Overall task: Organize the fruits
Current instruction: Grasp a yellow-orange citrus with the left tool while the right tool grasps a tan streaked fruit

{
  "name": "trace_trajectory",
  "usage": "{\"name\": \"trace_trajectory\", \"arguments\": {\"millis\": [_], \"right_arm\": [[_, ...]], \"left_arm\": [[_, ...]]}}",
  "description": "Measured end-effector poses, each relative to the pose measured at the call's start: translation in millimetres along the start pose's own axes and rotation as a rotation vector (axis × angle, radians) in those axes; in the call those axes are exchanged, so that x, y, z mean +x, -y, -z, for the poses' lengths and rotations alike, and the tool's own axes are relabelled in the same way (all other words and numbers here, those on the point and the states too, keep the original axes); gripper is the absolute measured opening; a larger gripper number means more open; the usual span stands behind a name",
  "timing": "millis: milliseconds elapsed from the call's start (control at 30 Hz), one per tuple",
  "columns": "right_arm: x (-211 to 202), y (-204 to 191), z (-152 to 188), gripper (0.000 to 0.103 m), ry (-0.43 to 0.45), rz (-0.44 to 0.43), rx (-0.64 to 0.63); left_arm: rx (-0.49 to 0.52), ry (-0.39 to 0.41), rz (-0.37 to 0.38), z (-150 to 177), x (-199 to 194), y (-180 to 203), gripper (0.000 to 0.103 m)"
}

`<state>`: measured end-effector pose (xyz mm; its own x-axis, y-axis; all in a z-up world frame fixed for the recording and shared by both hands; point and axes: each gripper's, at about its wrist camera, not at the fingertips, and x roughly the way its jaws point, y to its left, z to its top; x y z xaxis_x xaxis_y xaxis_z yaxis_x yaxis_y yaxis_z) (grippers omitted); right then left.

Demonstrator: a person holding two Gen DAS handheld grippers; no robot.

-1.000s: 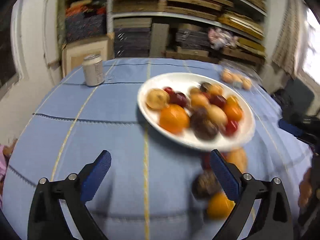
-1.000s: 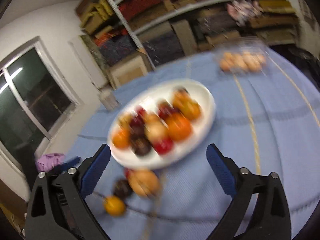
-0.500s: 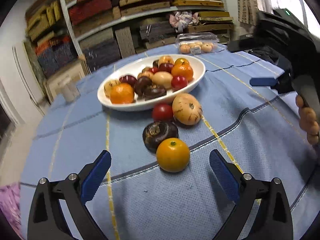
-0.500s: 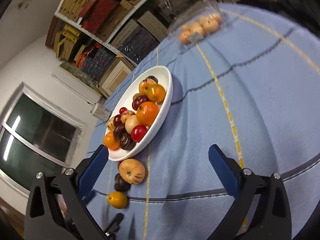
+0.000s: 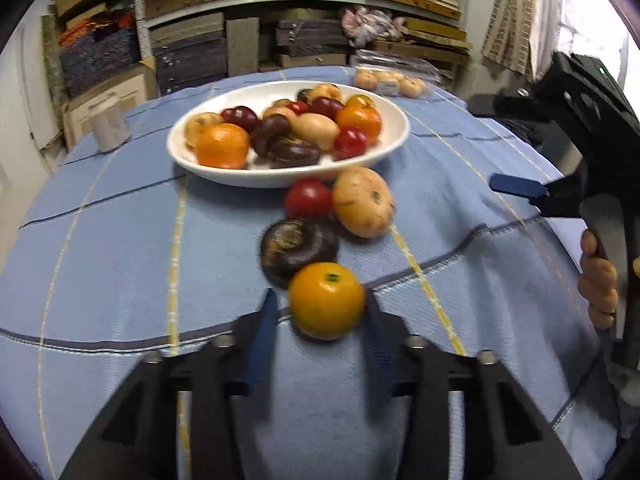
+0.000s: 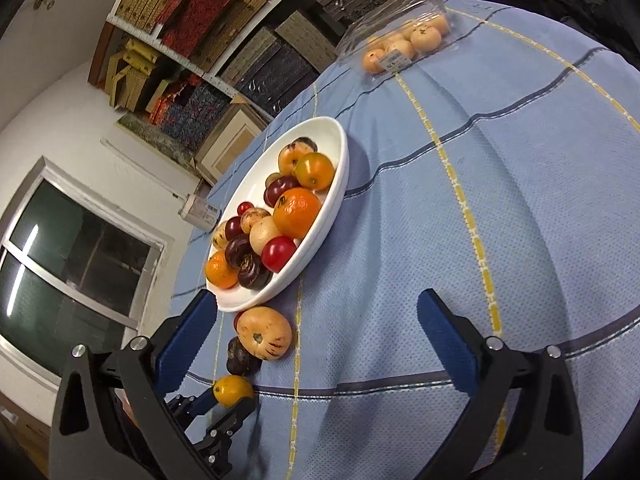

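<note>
A white plate [image 5: 280, 180] heaped with mixed fruit sits on the blue checked cloth. In front of it on the cloth lie a red tomato [image 5: 308, 198], a tan striped fruit [image 5: 362, 202], a dark purple fruit [image 5: 296, 244] and a small orange fruit [image 5: 326, 306]. My left gripper [image 5: 320, 312] is closing on the orange fruit, its blue pads against the fruit's sides. The right wrist view shows the same grip on the orange fruit [image 6: 232, 390], low on the left. My right gripper [image 6: 316, 320] stands wide open over bare cloth to the right of the plate [image 6: 336, 208].
A clear plastic pack of pale fruit [image 5: 388, 80] lies at the table's far edge, and a can [image 5: 110, 132] stands far left. Stacked shelves fill the wall behind. A hand [image 5: 598, 280] holds the right gripper at the left wrist view's right edge.
The left jaws went from wide open to closed around the orange fruit, after moving down towards it. The right gripper rolled and sank a little, still open.
</note>
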<state>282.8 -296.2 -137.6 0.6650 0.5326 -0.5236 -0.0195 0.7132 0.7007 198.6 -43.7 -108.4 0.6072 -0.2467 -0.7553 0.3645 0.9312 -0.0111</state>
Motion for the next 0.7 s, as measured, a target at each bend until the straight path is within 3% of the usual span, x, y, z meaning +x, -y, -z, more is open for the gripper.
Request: {"name": "trace_trajectory", "arguments": {"millis": [167,333,533,700], "right_arm": [[14,-30,16,0.098,-0.036,0.047,-0.18],[33,-63,41,0.098,-0.059,0.115,-0.395],[59,-77,56,0.098,-0.08,0.212,-0.522],[65,-77,54,0.098,-0.083,0.222,-0.517]], "left_arm": [[-0.031,-0.003,0.041,0,1,-3,0.038],[-0.057,0.009,0.036,-1,-3,-10,0.038],[-0.037,-0.009,0.031,0,0,-7,0.038],[-0.036,-0.01,0.036,1,0,-5,0.038]]}}
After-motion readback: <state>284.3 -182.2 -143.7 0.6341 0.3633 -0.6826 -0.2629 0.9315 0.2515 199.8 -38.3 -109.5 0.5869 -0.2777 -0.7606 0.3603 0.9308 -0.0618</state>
